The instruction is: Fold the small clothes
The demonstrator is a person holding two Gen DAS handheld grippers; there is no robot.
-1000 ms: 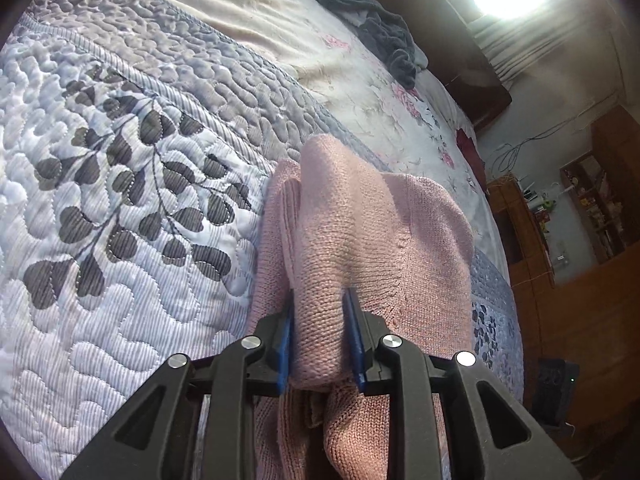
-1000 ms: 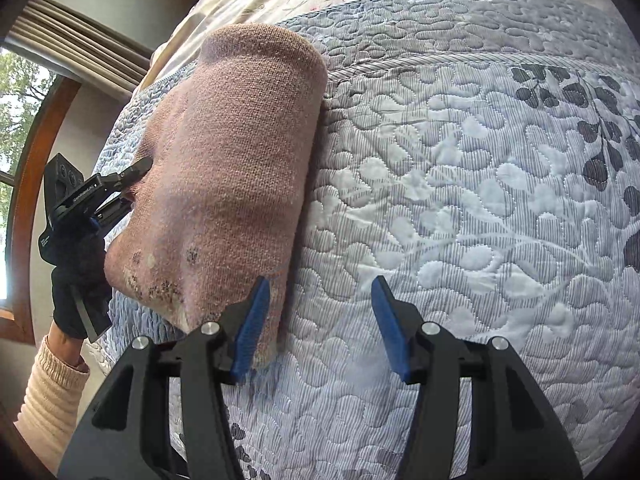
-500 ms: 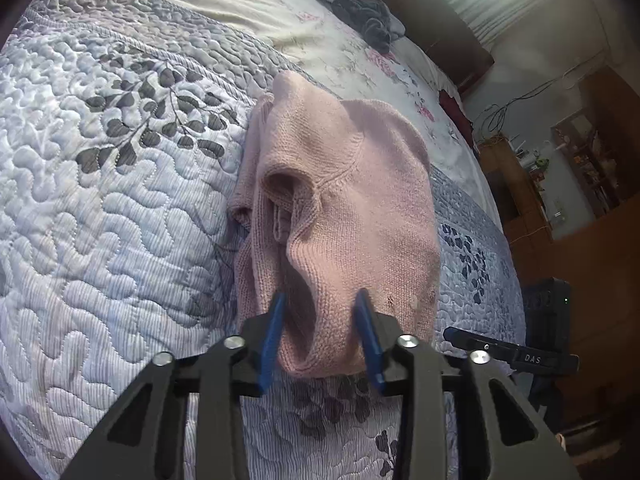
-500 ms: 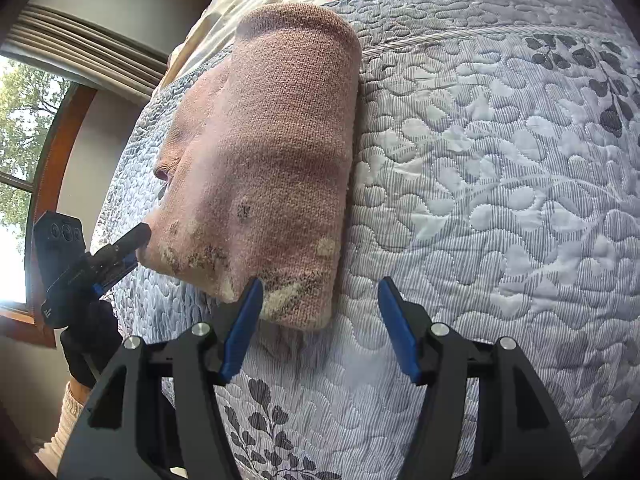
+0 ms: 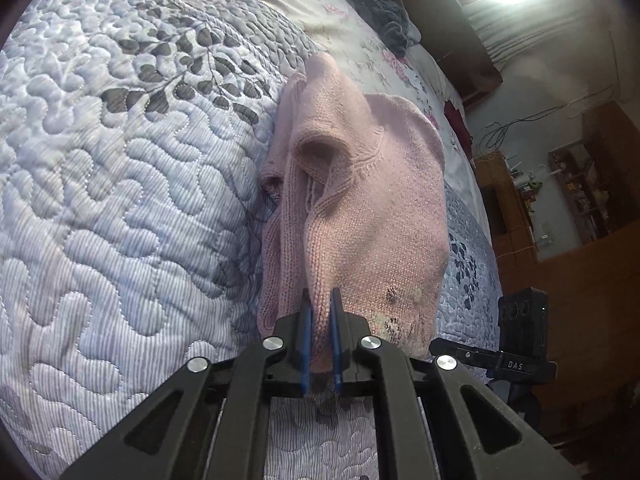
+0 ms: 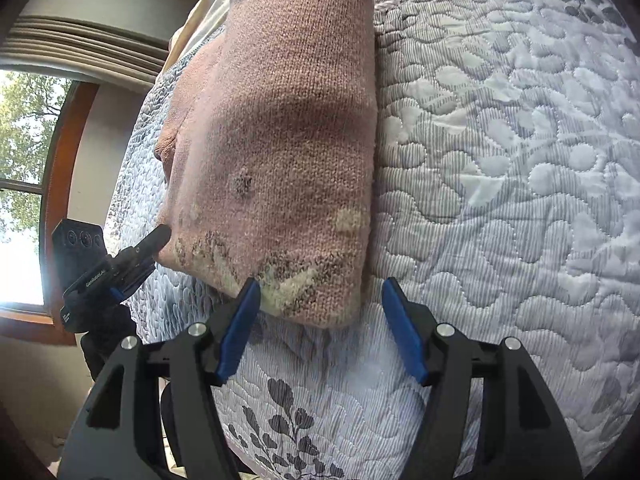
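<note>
Your left gripper [image 5: 320, 320] is clamped narrow on the sweater [image 5: 372, 200] edge, lower center of frame. Your right gripper [image 6: 320, 320] is spread wide, just below the folded sweater on the bed [image 6: 500, 160].

The pink knitted sweater [image 5: 372, 208] lies folded into a thick oblong bundle at the centre of the left wrist frame, its near edge bearing dark and cream pattern flecks, loose layers bunched along its left side.

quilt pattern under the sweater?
Pale blue quilt, stitched swirls with grey leaf sprigs; clearest in left wrist view.
</note>
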